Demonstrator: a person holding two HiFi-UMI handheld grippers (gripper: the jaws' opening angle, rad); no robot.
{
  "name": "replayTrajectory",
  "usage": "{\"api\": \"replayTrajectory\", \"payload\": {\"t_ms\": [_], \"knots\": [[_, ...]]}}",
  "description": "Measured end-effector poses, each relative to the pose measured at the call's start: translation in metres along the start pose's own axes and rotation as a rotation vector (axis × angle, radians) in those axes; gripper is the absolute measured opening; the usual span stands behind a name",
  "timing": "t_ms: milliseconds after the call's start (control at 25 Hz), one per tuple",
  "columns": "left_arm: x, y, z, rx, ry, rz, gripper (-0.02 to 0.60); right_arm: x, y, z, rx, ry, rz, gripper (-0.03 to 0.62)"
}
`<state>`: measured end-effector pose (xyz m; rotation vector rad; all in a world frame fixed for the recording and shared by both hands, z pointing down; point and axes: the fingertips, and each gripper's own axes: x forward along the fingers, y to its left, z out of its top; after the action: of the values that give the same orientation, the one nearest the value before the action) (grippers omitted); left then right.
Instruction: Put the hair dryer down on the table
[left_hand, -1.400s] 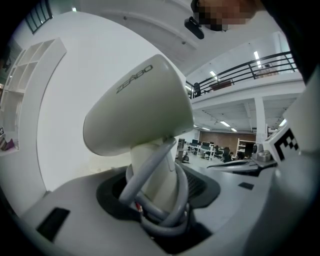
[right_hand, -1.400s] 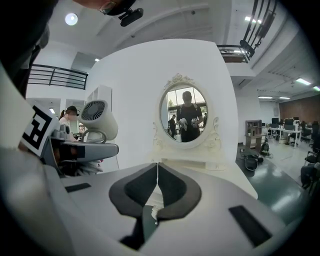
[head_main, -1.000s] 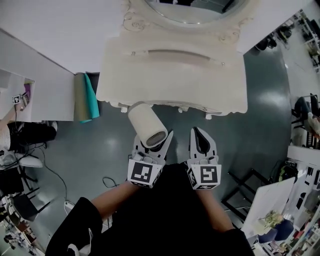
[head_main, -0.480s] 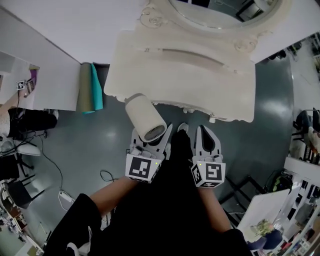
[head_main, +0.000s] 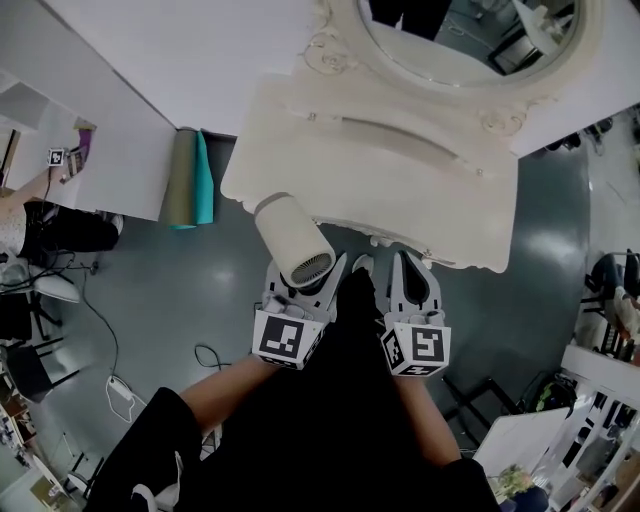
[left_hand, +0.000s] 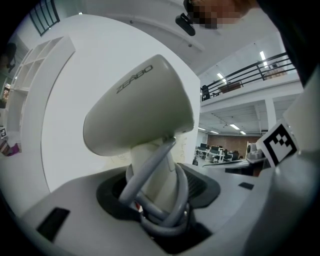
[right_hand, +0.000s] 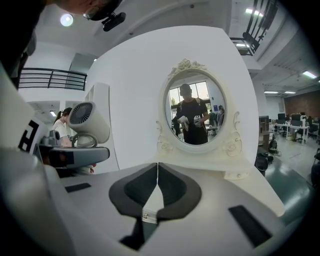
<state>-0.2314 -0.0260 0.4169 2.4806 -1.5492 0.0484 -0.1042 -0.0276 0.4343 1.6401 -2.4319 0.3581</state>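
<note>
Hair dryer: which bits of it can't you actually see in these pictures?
Handle: in the left gripper view its lower end is covered by the wrapped cord and the jaws. In the head view it is hidden under the body of the hair dryer and the left gripper.
Front opening: faces away in every view.
Plug: nowhere in view.

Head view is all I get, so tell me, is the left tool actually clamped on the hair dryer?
Observer: Yes, the left tool has its pads pressed on the handle of the hair dryer, just below the body.
Operator: Anything tangled there?
Observer: A grey cord is looped around the handle, between the pads.
Operator: And the right tool?
Observer: Its tips touch, with nothing between them.
</note>
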Motion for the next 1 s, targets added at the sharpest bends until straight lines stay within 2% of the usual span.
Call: {"api": "replayTrajectory", "payload": {"t_ms": [240,680,1000], "knots": [[0.019,0.000,-0.001,-0.003,0.009,0.017,0.232,0.010,-0.021,0.007,-0.003,-0.011,-0.004,0.019],[0.086,-0.016,0.007,0.007,0.020,0.021,0.232,0.044,-0.078,0.022,-0.009,-0.008,0.010,0.019],[0.136,-0.020,0.019,0.041,0.023,0.068,0.232,0.069,-0.127,0.039,0.019,-0.038,0.029,0.020]]}}
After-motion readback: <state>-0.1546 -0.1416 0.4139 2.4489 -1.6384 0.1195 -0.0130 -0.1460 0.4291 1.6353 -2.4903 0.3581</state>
